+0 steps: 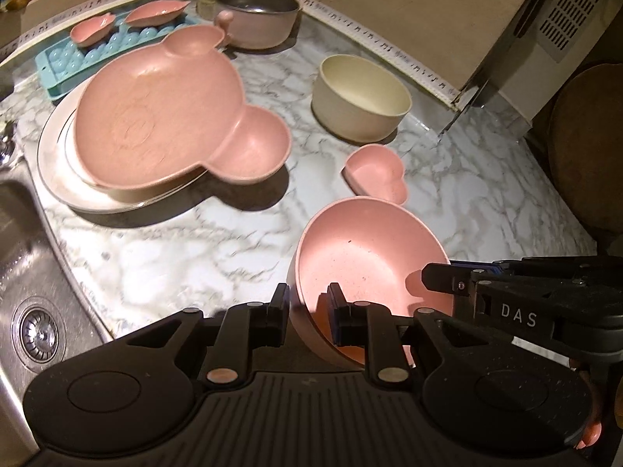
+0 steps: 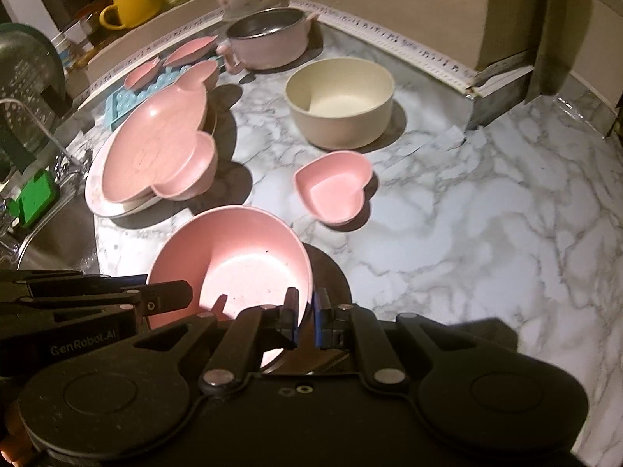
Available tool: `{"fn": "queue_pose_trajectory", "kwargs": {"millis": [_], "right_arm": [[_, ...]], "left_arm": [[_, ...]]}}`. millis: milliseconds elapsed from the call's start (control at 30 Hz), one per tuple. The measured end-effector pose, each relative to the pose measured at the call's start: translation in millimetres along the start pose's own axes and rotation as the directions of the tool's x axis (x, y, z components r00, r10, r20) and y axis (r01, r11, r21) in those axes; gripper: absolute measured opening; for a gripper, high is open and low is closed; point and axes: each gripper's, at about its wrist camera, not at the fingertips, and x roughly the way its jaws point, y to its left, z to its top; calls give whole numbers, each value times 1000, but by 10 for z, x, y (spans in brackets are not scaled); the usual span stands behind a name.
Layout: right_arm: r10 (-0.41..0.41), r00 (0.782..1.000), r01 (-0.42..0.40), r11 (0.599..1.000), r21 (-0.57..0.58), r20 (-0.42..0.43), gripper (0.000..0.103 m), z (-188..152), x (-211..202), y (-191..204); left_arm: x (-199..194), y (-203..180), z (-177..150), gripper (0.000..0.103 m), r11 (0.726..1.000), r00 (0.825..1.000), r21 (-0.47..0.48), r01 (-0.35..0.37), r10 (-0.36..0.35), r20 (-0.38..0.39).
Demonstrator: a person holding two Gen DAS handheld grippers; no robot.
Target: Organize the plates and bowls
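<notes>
Pink bowl (image 1: 362, 257): round, tilted, held above the marble counter (image 1: 163, 249) by both grippers on opposite sides of its rim; in front of the heart dish.
Left gripper (image 1: 307, 311): jaws nearly closed, pinching the bowl's near wall, one finger inside and one outside.
Right gripper (image 2: 305, 317): jaws almost fully closed on the bowl's rim, one pad inside, the blue-edged pad outside; in the left wrist view it reaches in from the right onto the rim.
Heart dish (image 2: 335, 190): small, pink, upright on the counter between the held bowl and the cream bowl, touching neither.
Cream bowl (image 2: 338, 101): round, deep, empty, standing near the back wall.
Bear-shaped plate (image 1: 167, 113): pink, divided, with two ear compartments, stacked on a pale round plate (image 1: 54, 171) beside the sink.
Sink (image 1: 35, 303): steel, at the left edge, drain visible.
Blue tray (image 1: 58, 66): behind the stacked plates, two small pink leaf-shaped dishes (image 1: 155, 11) lying on it.
Pot (image 2: 268, 39): pinkish outside, metal inside, at the back of the counter.
Yellow mug (image 2: 128, 6): on the ledge behind the counter.
</notes>
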Motion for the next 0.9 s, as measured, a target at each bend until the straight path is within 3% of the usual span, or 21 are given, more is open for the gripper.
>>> {"fn": "queue_pose_trajectory", "kwargs": {"millis": [633, 900], "right_arm": [[0, 1000, 0, 1000, 11, -24, 7, -20, 93, 34], [-1, 1000, 2, 1000, 12, -10, 16, -13, 49, 37]], "left_arm": [[99, 69, -68, 20, 1000, 1000, 7, 1, -1, -28], [67, 70, -69, 20, 1000, 1000, 11, -2, 2, -16]]}}
